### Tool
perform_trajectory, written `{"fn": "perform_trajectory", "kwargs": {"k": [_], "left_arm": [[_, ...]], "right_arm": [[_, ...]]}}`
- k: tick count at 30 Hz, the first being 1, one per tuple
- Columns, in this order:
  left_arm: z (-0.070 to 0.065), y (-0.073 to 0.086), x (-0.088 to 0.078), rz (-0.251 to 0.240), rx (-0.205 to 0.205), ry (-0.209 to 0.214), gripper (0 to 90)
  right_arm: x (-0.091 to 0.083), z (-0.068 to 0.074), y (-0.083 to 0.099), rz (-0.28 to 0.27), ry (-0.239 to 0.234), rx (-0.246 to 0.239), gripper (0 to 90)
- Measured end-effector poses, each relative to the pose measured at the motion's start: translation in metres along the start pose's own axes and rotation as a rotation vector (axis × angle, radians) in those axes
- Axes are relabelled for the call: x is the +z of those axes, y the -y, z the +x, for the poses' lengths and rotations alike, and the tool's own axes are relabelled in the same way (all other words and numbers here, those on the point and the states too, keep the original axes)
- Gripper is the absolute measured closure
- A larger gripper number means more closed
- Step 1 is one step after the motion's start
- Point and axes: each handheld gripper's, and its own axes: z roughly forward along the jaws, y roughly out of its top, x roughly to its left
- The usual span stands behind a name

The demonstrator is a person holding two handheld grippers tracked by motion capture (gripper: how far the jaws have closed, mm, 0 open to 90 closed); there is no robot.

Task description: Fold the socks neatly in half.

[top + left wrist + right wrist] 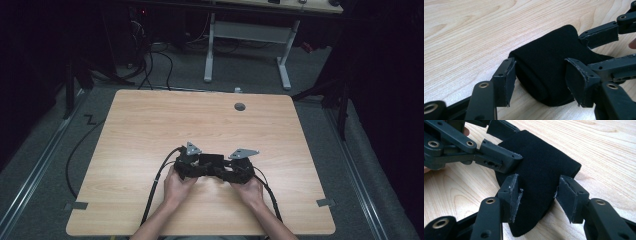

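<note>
Dark room all around, grey carpet-looking floor with cables trailing over it, and the white legs of another desk at the back. Front and centre is a light wood-grain bench point(150, 125) with rounded corners and a small round grey plug point(240, 106) near its far edge. Sitting toward the near side of it is a folded piece of black cloth point(212, 160), soft and matte, kind of felt-like, folded over so it has a rounded edge and a bit of thickness. Both grippers come at it from opposite ends. The left gripper point(540, 80) is all black metal links with brass-coloured rivets, and its flat pads point(510, 80) look scuffed and a bit frayed at the edges; its jaws stand apart with one end of the cloth between them, and the pads look close to the fabric on both sides, but I can't tell if they're really pressing. The right gripper point(537, 197) is the same build, and its jaws also stand apart around the other end of the cloth, with a visible gap at the pad on one side. Each gripper has a grey three-cornered plate on top. No readable writing or logos anywhere.
</note>
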Motion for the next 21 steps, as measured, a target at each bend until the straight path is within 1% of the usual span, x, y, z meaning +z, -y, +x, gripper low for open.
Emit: {"fn": "perform_trajectory", "kwargs": {"k": [2, 4, 5, 6, 8, 9, 13, 15, 16, 18, 19, 21], "left_arm": [[0.000, -0.001, 0.001, -0.002, -0.002, -0.005, 43.1], [0.001, -0.001, 0.001, -0.003, -0.002, -0.008, 43.4], [0.001, -0.002, 0.002, -0.004, -0.002, -0.011, 43.6], [0.002, -0.002, 0.002, -0.004, -0.003, -0.012, 43.6], [0.004, -0.004, 0.004, -0.004, -0.017, -0.009, 44.5], [0.007, -0.007, 0.007, -0.003, -0.016, -0.013, 44.7], [0.011, -0.012, 0.011, 0.002, -0.015, -0.019, 44.2], [0.013, -0.015, 0.012, 0.001, -0.015, -0.025, 44.2], [0.014, -0.016, 0.014, 0.001, -0.022, -0.027, 44.2], [0.017, -0.017, 0.016, -0.011, -0.042, -0.028, 44.3], [0.017, -0.017, 0.016, -0.011, -0.042, -0.028, 44.2], [0.020, -0.016, 0.017, -0.016, -0.058, -0.025, 44.2]], "right_arm": [[0.001, 0.000, 0.000, -0.007, 0.008, -0.011, 51.1], [0.001, 0.000, 0.000, -0.009, 0.011, -0.011, 51.2], [0.002, -0.001, -0.002, -0.010, 0.014, 0.000, 51.5], [0.002, -0.001, -0.002, -0.010, 0.014, 0.000, 51.5], [0.004, -0.003, -0.004, -0.010, 0.023, 0.006, 51.9], [0.006, -0.005, -0.007, -0.006, 0.036, 0.011, 52.3], [0.009, -0.008, -0.010, -0.004, 0.048, 0.033, 52.7], [0.012, -0.011, -0.014, -0.004, 0.062, 0.038, 53.0], [0.012, -0.011, -0.014, -0.004, 0.062, 0.038, 53.0], [0.015, -0.013, -0.017, -0.004, 0.077, 0.046, 53.2], [0.015, -0.013, -0.017, -0.004, 0.077, 0.046, 53.2], [0.017, -0.015, -0.018, -0.007, 0.079, 0.047, 53.4]]}}
